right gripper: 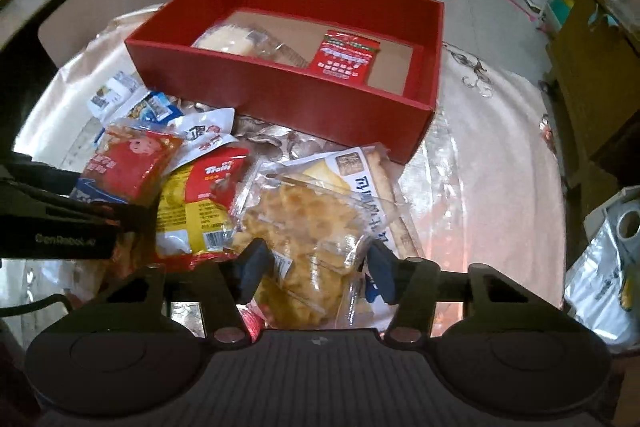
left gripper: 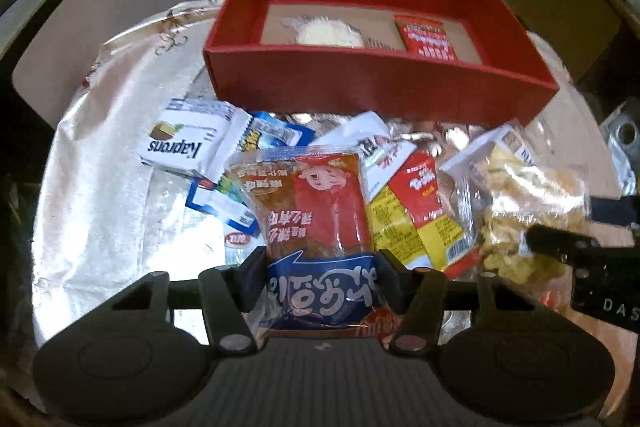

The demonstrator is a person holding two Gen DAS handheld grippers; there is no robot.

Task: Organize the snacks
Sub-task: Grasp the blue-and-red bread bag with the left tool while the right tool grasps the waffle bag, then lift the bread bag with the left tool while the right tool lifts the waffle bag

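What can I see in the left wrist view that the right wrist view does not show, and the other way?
Only the left wrist view: the left gripper closed on the red-and-blue cartoon packet, and the Kaprons packet's name.

Only the right wrist view: the right gripper with its pads against the clear bag of yellow snacks, and the Trolli label.

Both: the red box holding a pale wrapped snack and a red sachet, and the snack pile before it.

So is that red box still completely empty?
No, the red box already holds two things: a pale snack in clear wrap and a red packet lying flat on its cardboard floor.
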